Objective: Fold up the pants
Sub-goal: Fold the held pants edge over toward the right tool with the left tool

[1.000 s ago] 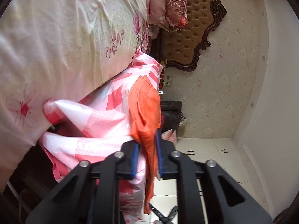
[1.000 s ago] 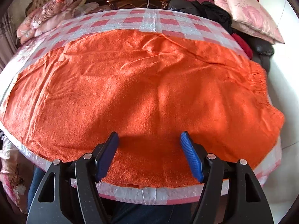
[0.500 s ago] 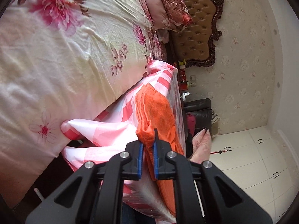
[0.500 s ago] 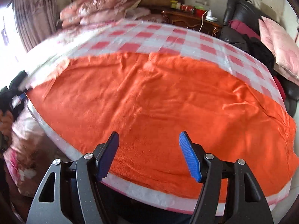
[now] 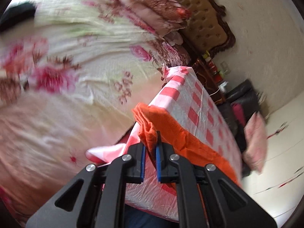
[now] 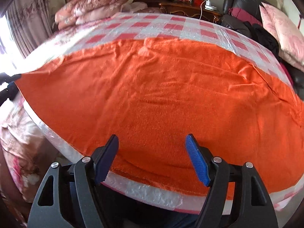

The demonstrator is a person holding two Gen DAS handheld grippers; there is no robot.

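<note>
A bed (image 5: 79, 72) with a flowered cover is seen filling the left of the left wrist view, with flowered pillows (image 5: 152, 9) stacked against a tufted headboard (image 5: 207, 22) at its far end. Beside the bed a desk (image 6: 152, 28) is seen, covered by a red-and-white checked cloth (image 5: 197, 106). The orange pants (image 6: 161, 95) are spread flat over most of the desk's near half, from its left edge to its right edge, where they droop over the side; the checked cloth is left bare behind them. One end of the pants is seen lifted off the desk's corner nearest the bed, bunched into folds.

That bunched end is gripped by the left tongs (image 5: 150, 153), whose blue pads are pressed nearly together on the orange fabric. The right tongs (image 6: 152, 152) are held wide apart above the near edge of the pants, with nothing between the pads (image 6: 197, 161); their jaws have just been opening. Whether the tips touch the fabric cannot be told.

Behind the desk a dark wooden nightstand (image 6: 190, 7) with small items on it is seen, and a dark sofa (image 6: 245, 1) carrying a pink cushion (image 6: 283, 30).
</note>
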